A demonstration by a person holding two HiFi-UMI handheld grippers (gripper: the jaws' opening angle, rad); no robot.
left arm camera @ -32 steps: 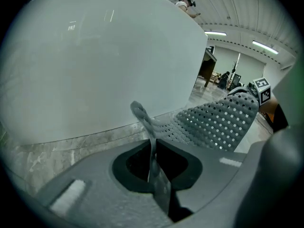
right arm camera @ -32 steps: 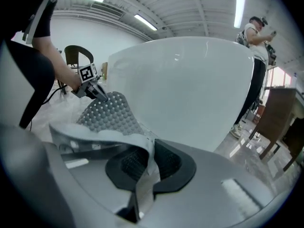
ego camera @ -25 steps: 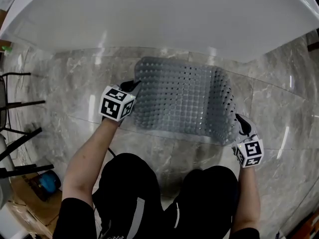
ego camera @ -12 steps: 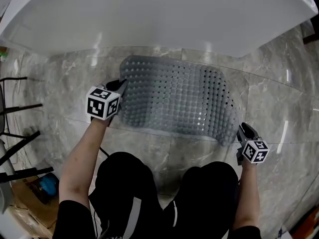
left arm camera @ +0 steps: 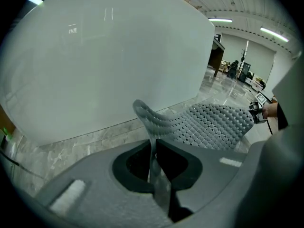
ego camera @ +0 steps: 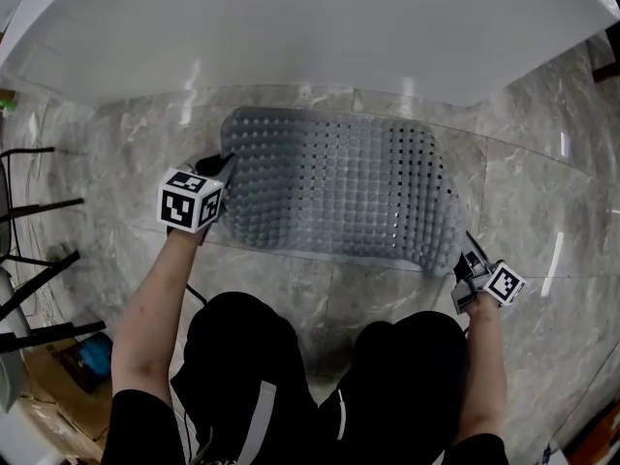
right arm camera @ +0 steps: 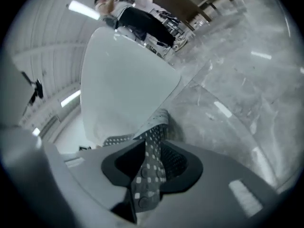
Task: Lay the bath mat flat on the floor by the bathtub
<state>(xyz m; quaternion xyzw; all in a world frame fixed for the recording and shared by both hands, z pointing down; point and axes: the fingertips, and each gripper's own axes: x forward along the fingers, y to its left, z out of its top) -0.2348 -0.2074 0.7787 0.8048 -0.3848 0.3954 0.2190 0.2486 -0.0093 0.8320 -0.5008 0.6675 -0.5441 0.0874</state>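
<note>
Head view shows the mat (ego camera: 339, 187) spread on the floor (ego camera: 542, 192) just beside the tub (ego camera: 310, 37), mostly down, with its long side along the tub wall. The left gripper (ego camera: 224, 162) is at the mat's left end and the right gripper (ego camera: 468, 261) is at the near right corner. Left gripper view shows the jaws pinching the thin edge of the mat, and this end rises and curls above the floor. Right gripper view shows the jaws closing with the corner between them. The corner stands there twisted, face outward, so the pads seem not to press it yet. The laying looks almost finished, but some risks remain. If the right jaws close on the twisted corner, it may slip out or fold under. If the left side then pulls, the mat may slide askew from the tub. If the curled end is let go too high, it may stay wrinkled.
</note>
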